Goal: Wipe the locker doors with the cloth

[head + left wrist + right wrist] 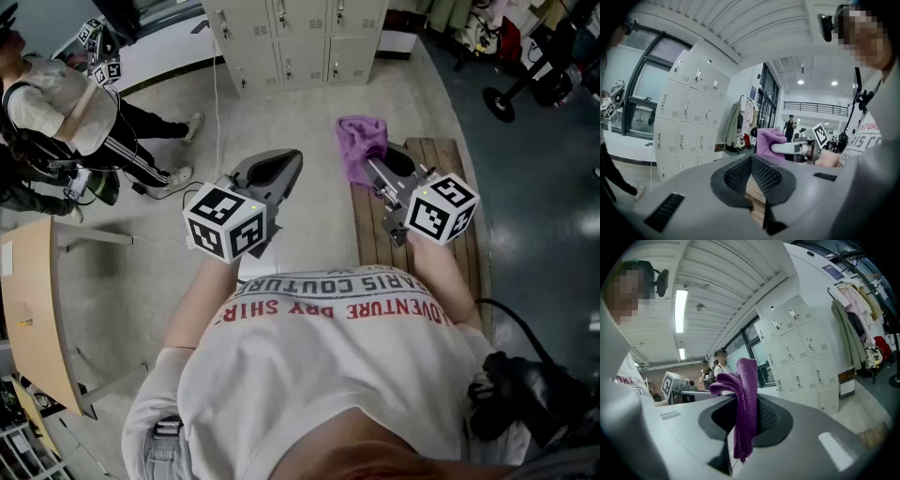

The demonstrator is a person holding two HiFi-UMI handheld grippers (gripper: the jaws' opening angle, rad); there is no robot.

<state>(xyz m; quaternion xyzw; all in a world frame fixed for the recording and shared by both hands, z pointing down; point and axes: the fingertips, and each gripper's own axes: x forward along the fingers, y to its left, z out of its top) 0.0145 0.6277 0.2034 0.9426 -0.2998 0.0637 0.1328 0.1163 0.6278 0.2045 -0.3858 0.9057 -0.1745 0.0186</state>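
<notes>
The purple cloth (359,141) is pinched in my right gripper (371,169), which is shut on it and held out toward the lockers. In the right gripper view the cloth (746,390) hangs folded between the jaws, with a bunch sticking up above them. My left gripper (284,167) is beside it, shut with nothing in it, its pads (736,176) meeting at the tip. The beige locker bank (300,37) stands a few steps ahead, doors closed. It also shows in both gripper views as lockers (689,122) and lockers (801,352), well out of reach.
A slatted wooden bench (450,159) lies under my right hand. A person (66,112) with another gripper stands at the left. A wooden table (33,319) is at my near left. Coats (855,329) hang right of the lockers. A cable (217,103) runs over the floor.
</notes>
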